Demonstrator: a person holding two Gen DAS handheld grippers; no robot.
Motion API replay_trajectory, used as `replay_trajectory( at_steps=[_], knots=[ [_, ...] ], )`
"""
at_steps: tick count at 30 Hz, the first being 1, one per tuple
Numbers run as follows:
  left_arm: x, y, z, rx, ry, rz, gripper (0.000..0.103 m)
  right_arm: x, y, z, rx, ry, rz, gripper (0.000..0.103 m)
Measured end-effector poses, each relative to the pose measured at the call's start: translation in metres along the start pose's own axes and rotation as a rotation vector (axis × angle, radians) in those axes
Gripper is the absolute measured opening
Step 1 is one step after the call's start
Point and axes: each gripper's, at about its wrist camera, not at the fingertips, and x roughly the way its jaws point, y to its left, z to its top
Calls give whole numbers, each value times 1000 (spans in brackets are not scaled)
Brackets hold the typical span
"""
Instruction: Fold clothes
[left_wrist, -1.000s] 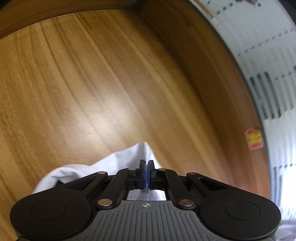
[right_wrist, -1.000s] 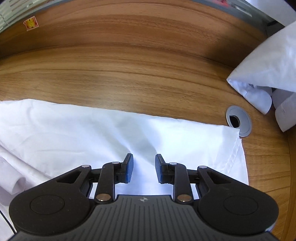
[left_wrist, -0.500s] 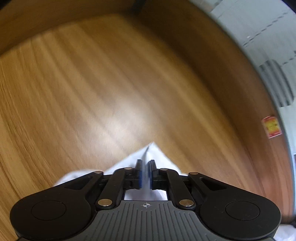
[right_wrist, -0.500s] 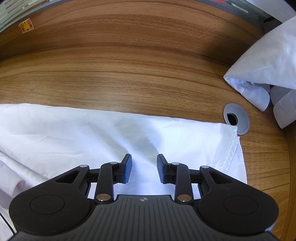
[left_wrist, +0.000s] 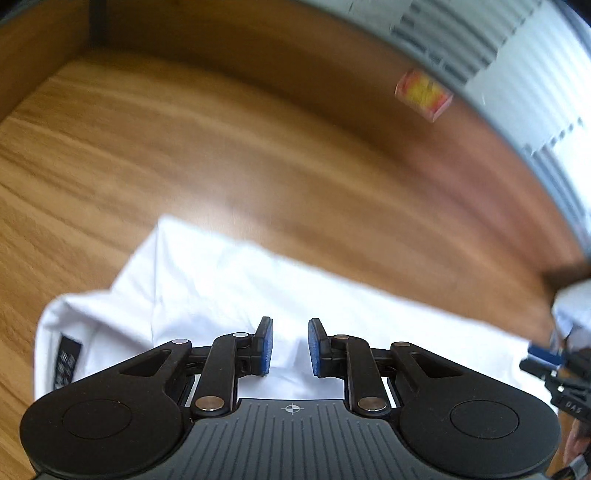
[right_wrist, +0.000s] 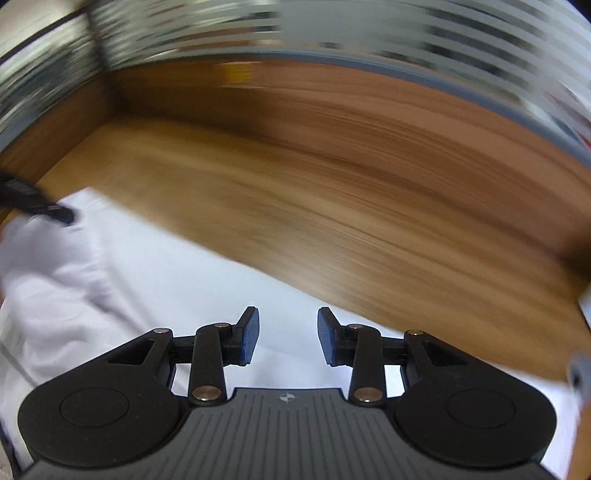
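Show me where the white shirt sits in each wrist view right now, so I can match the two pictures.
Left wrist: the white shirt fills the lower middle, under the open left gripper, black neck label at lower left.
Right wrist: it covers the lower left and bottom, under the open right gripper; blurred.
Shared landmark: the shirt's long straight edge running diagonally against the wooden table.

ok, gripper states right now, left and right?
Left hand-held gripper: open, holding nothing, over the white garment.
Right hand-held gripper: open, holding nothing, also over the white garment.
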Motion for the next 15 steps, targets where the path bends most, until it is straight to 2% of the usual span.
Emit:
replay_trajectory(
  at_steps=[2, 3, 9, 15],
  knots=[
    [10, -3, -8, 17, 35, 17, 22, 12, 22, 11, -103, -2, 68, 50],
    [12, 1, -13, 14, 36, 21, 22, 17, 33, 16, -153, -3, 104, 50],
    [12, 22, -23, -42, 28, 11, 19, 56, 92, 53, -464, 4, 269, 50],
    [11, 40, -23, -100, 5, -6, 7, 95, 127, 80, -641, 34, 370, 50]
  ],
)
